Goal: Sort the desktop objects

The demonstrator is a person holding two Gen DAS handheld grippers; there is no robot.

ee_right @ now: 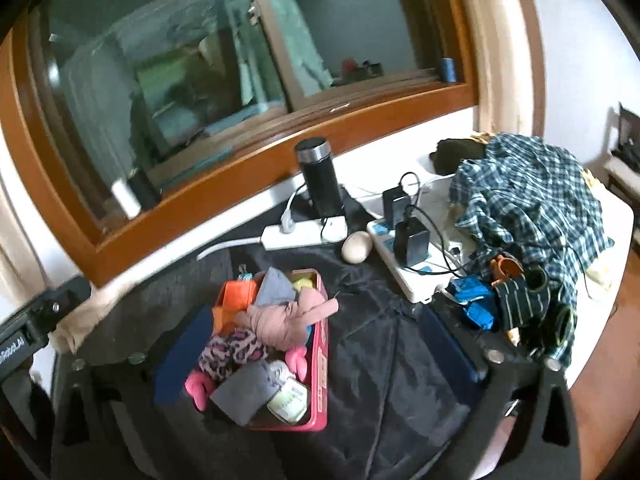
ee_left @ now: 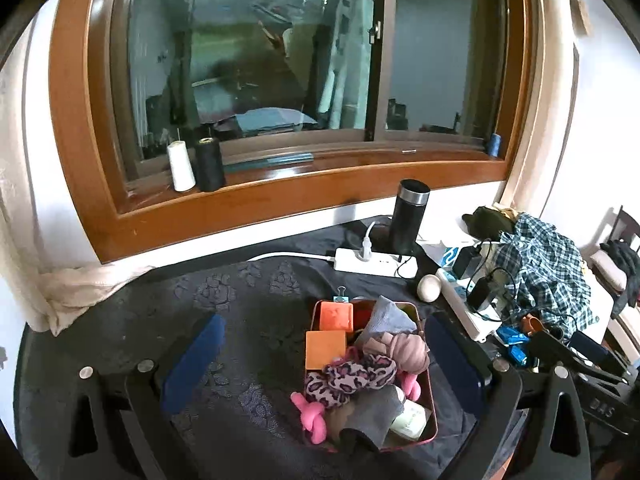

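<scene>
A red tin box (ee_left: 432, 404) (ee_right: 321, 364) sits on the dark cloth, heaped with rolled socks, orange blocks (ee_left: 326, 346), a leopard-print cloth (ee_left: 352, 376) (ee_right: 232, 350), a pink toy (ee_left: 310, 414) and a small jar (ee_right: 288, 398). My left gripper (ee_left: 324, 320) hovers over the box, open, its blue pads standing apart on either side and touching nothing. In the right wrist view my right gripper (ee_right: 316, 316) is open wide and empty, with the box under its left finger. A wooden egg (ee_left: 429, 287) (ee_right: 356, 247) lies beyond the box.
A black flask (ee_left: 409, 216) (ee_right: 320, 178) and a white power strip (ee_left: 376, 262) (ee_right: 304, 234) stand by the wall. A second strip with chargers (ee_right: 404, 240), blue packets (ee_right: 472, 300) and a plaid shirt (ee_left: 540, 264) (ee_right: 528, 196) crowd the right. Thread spools (ee_left: 182, 166) stand on the sill.
</scene>
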